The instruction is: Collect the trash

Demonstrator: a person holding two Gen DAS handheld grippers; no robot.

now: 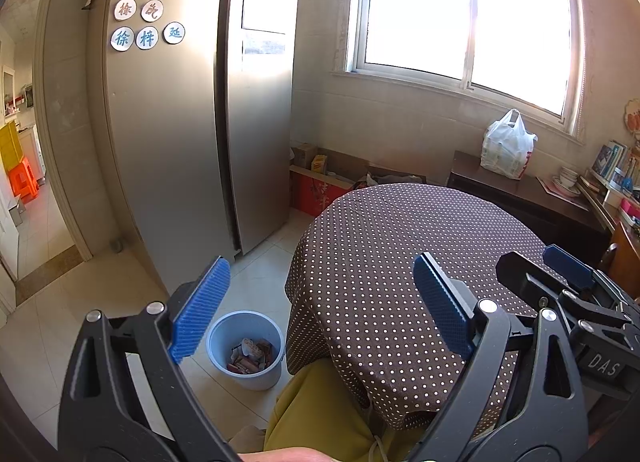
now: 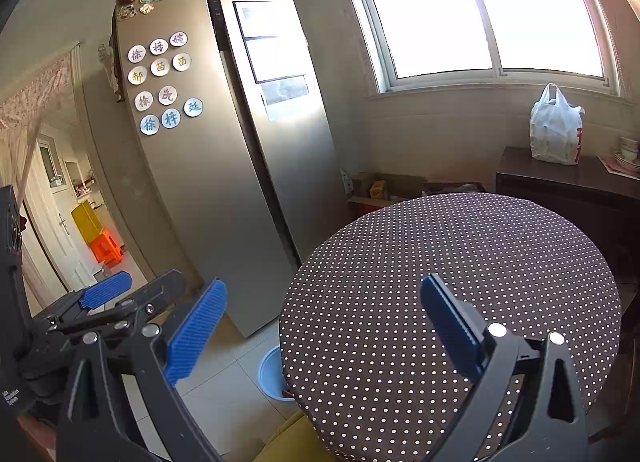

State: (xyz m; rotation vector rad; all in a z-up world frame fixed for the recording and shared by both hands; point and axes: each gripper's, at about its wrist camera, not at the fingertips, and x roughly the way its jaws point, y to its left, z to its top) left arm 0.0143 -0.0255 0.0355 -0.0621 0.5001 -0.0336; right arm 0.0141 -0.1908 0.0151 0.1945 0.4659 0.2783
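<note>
Both jaws stand apart, empty. I hold the left gripper point(image 1: 320, 310) and right gripper point(image 2: 324, 330) above the table point(image 1: 400, 230). I see no trash on it; wrappers point(image 1: 250, 354) fill the bin point(image 1: 224, 332) below its left edge, nearer my left gripper.

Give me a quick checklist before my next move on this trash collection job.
1. Left gripper open and empty: ok.
2. Right gripper open and empty: ok.
3. Round pale blue plastic bin upright on the floor beside the table, wrappers inside: ok.
4. Brown polka-dot tablecloth free of loose trash: ok, none visible.
5. Floor behind the table free of trash: cannot tell, hidden.
6. White plastic bag on the dark sideboard is trash: cannot tell.
</note>
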